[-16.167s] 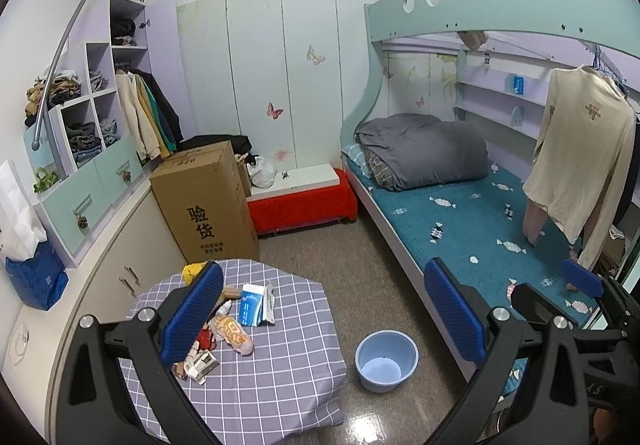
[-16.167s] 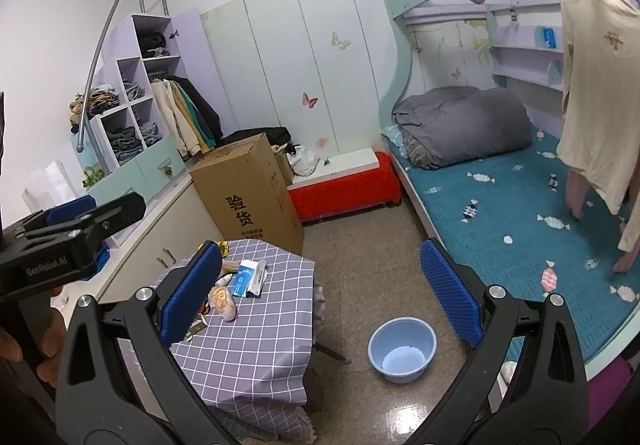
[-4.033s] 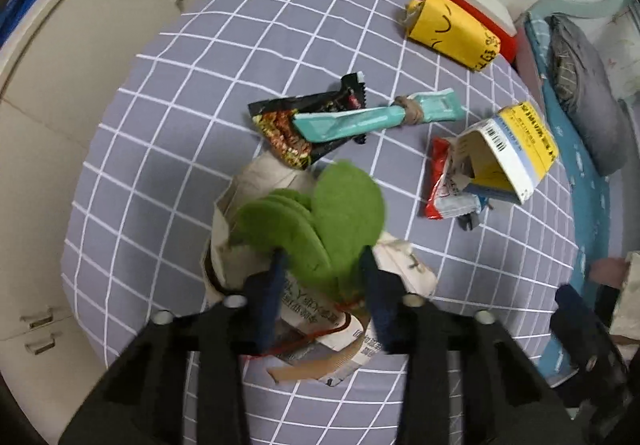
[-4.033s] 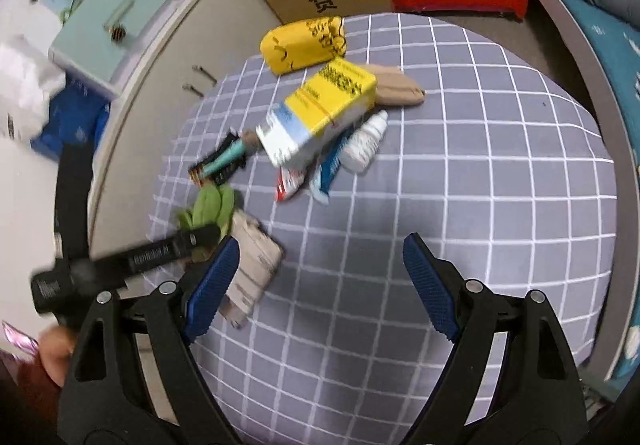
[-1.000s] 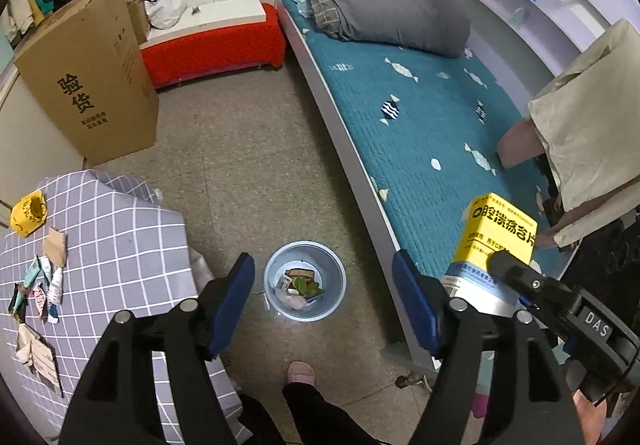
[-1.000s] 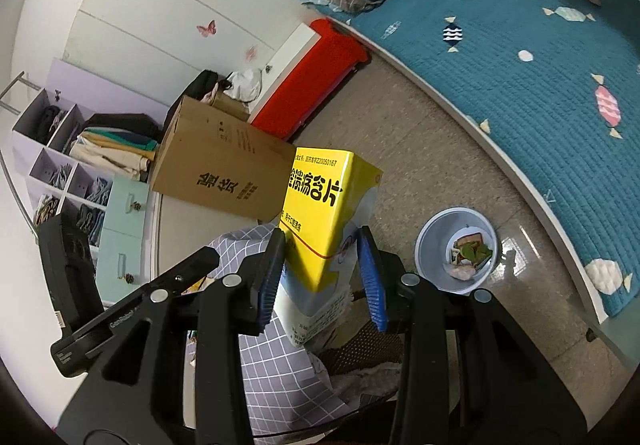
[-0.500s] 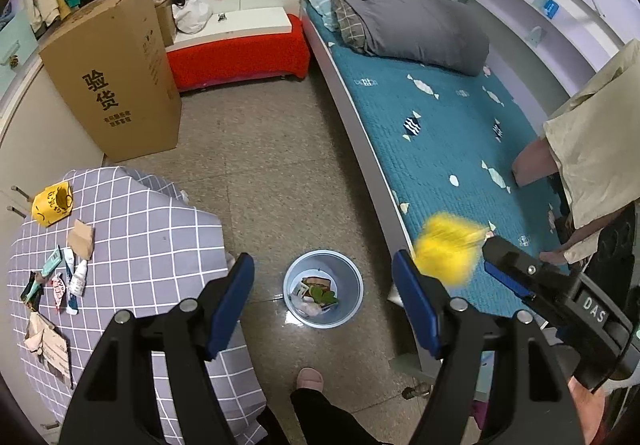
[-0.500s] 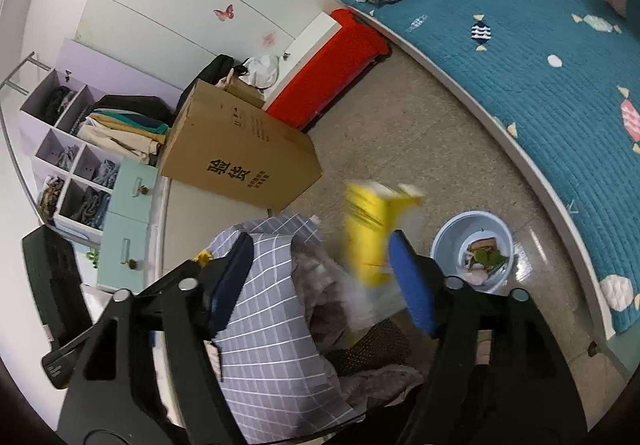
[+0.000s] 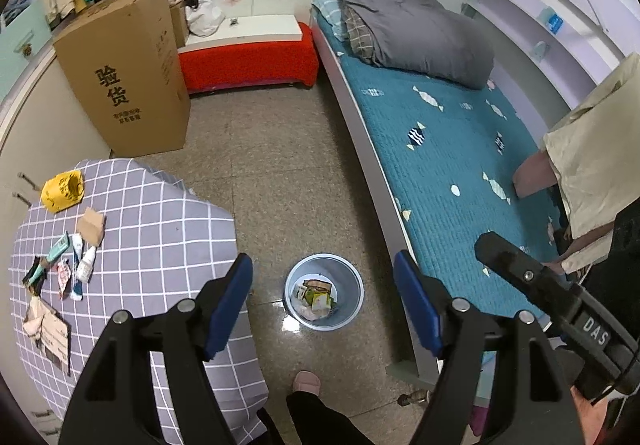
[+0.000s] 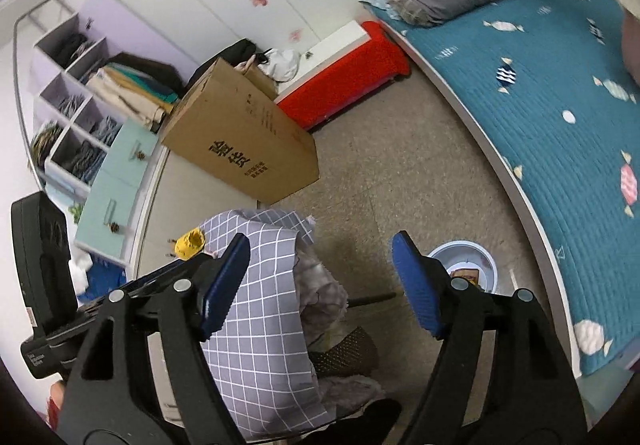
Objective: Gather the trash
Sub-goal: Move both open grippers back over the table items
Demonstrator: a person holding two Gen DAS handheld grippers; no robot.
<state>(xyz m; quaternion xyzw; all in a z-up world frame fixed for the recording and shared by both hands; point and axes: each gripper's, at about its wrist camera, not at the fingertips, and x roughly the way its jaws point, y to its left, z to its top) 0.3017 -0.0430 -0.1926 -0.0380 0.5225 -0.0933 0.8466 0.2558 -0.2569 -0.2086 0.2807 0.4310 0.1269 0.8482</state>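
While the left wrist view is taken from above the floor, the left gripper (image 9: 323, 297) is seen spread wide with nothing between its blue pads, and the blue bin (image 9: 353, 277) is framed in that gap, with wrappers and a yellow carton (image 9: 321, 300) lying inside it. At nine o'clock the checked table (image 9: 160, 229) is seen, where a yellow pouch (image 9: 63, 187), a brown scrap (image 9: 91, 223) and several small wrappers (image 9: 60, 265) are left. A cardboard box (image 9: 128, 73) is placed at eleven o'clock, and the bed (image 9: 460, 149) at two o'clock. At four o'clock the right gripper's black frame is seen. From the right wrist view, the right gripper (image 10: 321, 285) is shown spread and empty, its jaws having just been opening; the bin (image 10: 490, 259) is partly hidden behind its right finger at four o'clock, and the table (image 10: 260, 305) lies at seven o'clock.
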